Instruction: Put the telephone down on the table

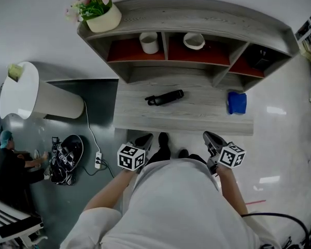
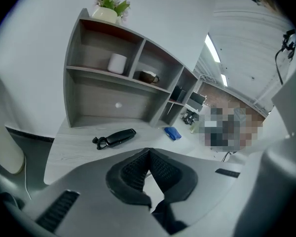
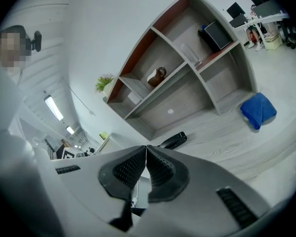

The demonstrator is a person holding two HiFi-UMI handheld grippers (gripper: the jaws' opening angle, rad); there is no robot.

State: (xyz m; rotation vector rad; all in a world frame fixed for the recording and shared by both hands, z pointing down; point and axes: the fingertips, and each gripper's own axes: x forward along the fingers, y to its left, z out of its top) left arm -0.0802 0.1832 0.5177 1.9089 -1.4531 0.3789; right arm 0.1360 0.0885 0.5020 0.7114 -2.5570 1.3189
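Observation:
The black telephone handset [image 1: 164,97] lies flat on the grey wooden table [image 1: 197,119], near its middle, with a coiled cord end at its left. It also shows as the handset [image 2: 114,138] in the left gripper view and the handset [image 3: 172,140] in the right gripper view. My left gripper [image 1: 143,141] hangs at the table's near edge, jaws shut with nothing between them [image 2: 149,152]. My right gripper [image 1: 213,139] is held at the near edge too, jaws shut and empty [image 3: 146,148]. Both are well short of the handset.
A blue cloth [image 1: 237,102] lies at the table's right end. The shelf unit [image 1: 197,19] behind holds a white cup [image 1: 149,42] and a bowl [image 1: 194,40]; a flower pot [image 1: 101,12] stands on top. A power strip [image 1: 98,160] and a bag [image 1: 66,158] lie on the floor to the left.

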